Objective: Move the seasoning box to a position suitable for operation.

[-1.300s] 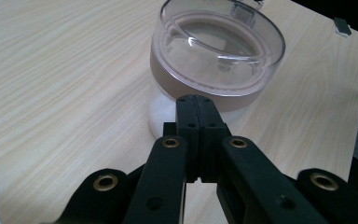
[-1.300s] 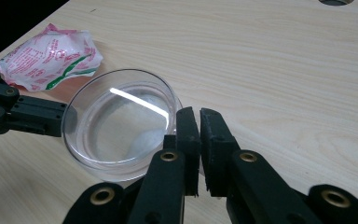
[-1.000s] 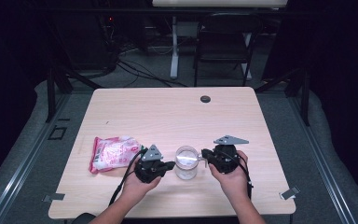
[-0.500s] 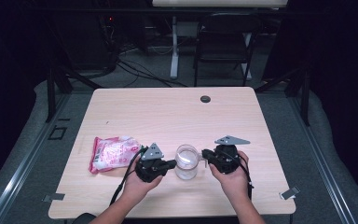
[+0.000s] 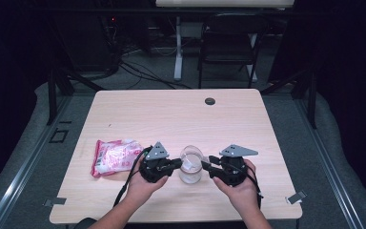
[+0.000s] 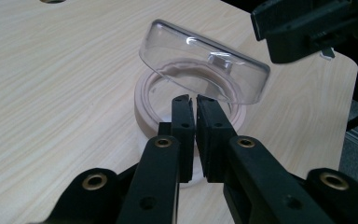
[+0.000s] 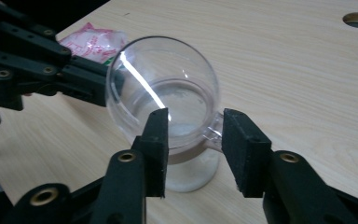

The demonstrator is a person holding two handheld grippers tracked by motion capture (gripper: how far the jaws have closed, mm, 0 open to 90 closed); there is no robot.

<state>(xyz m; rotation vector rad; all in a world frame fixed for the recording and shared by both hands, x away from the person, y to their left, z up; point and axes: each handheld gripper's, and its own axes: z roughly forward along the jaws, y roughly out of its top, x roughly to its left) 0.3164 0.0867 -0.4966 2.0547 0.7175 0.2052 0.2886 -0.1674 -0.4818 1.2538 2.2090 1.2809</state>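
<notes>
Table [image 5: 138, 114]: pale wood, with a dark round hole [image 5: 210, 101] near its far edge; I worked at the near edge.
Bag [image 5: 116, 156]: a pink and white packet lay flat on the table, just beside my left gripper and on the outer side of it.
Left gripper [image 5: 177, 163]: I held it level and pointed at the jar from the left. In the left gripper view its jaws stood together but for a thin slit, pinched on the jar's near rim; they had just eased open slightly.
Right gripper [image 5: 207, 165]: I held it level, facing the left one across the jar. Its jaws had just been opening and stood well apart, with the lid's tab between the pads and not pressed by them.
Jar [image 6: 145, 100]: small, clear, with a pale rim, upright on the table between my two grippers.
Lid [image 6: 203, 62]: clear and domed, tilted up on the jar's mouth, its tab side toward my right gripper.
</notes>
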